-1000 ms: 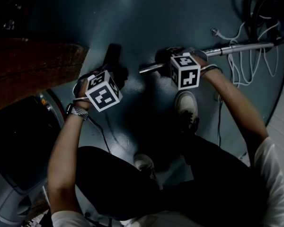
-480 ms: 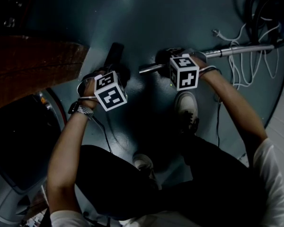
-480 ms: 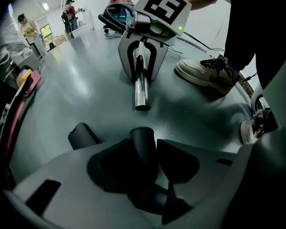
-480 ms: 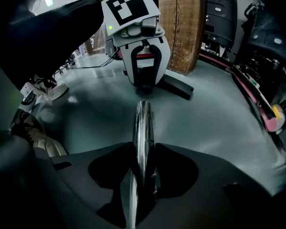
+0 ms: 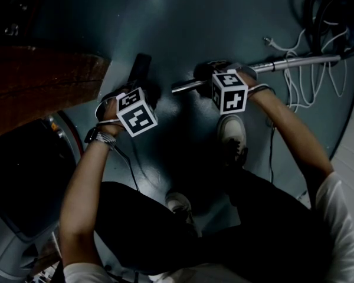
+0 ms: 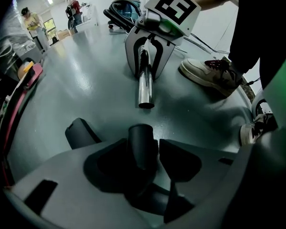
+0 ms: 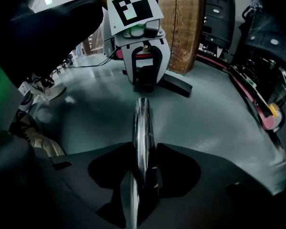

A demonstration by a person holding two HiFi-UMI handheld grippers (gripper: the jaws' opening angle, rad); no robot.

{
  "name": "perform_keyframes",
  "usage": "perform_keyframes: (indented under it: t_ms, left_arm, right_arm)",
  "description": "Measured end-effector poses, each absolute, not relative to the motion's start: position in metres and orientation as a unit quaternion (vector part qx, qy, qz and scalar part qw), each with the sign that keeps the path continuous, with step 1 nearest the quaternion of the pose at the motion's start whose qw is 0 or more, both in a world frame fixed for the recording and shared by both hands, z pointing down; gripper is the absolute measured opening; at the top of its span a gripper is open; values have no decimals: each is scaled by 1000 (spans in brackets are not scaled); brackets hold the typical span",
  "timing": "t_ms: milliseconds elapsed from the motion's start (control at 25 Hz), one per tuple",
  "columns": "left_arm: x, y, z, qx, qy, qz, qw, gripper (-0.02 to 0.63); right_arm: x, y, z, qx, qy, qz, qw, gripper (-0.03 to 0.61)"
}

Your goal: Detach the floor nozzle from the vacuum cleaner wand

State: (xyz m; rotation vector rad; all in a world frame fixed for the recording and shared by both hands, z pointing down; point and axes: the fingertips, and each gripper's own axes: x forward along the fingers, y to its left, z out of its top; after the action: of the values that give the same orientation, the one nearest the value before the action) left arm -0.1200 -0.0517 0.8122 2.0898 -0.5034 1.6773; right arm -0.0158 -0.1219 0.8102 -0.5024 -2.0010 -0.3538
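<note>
Floor nozzle [image 6: 81, 131]: already off the wand [image 7: 142, 123]; bare floor [image 6: 86, 80] shows between its neck [image 6: 142, 140] and the wand's open end.
Left gripper [image 6: 148, 150]: you have just been opening its jaws; they stand released, neck between them.
Right gripper [image 7: 143, 168]: clenched on the chrome wand.
Remaining, likely: lift your left gripper clear.
</note>
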Motion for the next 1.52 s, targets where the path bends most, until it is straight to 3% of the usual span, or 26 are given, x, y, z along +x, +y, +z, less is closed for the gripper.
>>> perform_keyframes:
  t_ms: [320,960,1320,1400,1520]
  left_arm:
    - [-118,-52,807,761,-194,573,235,216]
    - [-130,-70,773,795,-234,510,231,211]
    - [-123,-103,736,818,-291,474,150,63]
    - [-125,-114,725,821,-320,451,144,10]
    - [-130,-127,709,825,-358,416,136,2]
  right_arm:
    - [-14,-123,810,-209,-829,-143,500,170]
    - [-8,-132,791,-179,-851,-120,478,179]
    - [-34,-159,725,-98,-918,-78,377,179]
    - [-40,-172,706,-63,-930,-71,355,154]
    - [-45,-187,686,-24,-939,-81,334,99]
